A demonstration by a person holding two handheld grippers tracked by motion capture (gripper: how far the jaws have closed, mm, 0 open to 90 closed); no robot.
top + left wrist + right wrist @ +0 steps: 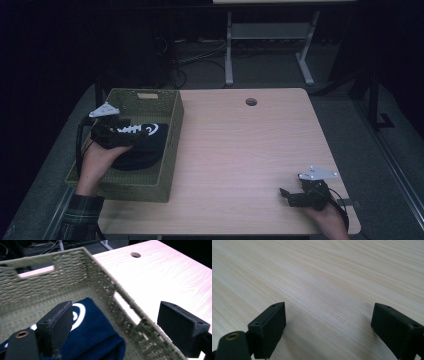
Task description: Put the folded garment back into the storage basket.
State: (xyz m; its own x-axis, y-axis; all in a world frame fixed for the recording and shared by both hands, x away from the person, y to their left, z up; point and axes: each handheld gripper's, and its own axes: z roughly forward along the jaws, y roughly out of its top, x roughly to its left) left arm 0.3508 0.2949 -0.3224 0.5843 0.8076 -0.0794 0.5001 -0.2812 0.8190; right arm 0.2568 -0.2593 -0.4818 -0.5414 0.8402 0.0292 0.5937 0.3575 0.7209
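Note:
An olive woven basket [172, 145] stands on the left part of the light wooden table [240, 150]. Inside it lies a dark blue garment [145, 150] with a white print. My left gripper [135, 132] hovers over the basket above the garment, jaws wide apart. In the left gripper view the garment [95, 332] lies below the left jaw and the basket's side wall [125, 307] runs between the jaws of my left gripper [115, 315] without touching them. My right gripper [286, 195] rests low at the table's front right, open, with bare wood [324, 277] ahead of it [329, 315].
A round cable hole [251, 102] sits near the table's far edge. Beyond the table are the white legs of another desk [229, 50] and cables on the dark floor. The basket's far wall has a handle slot [37, 271].

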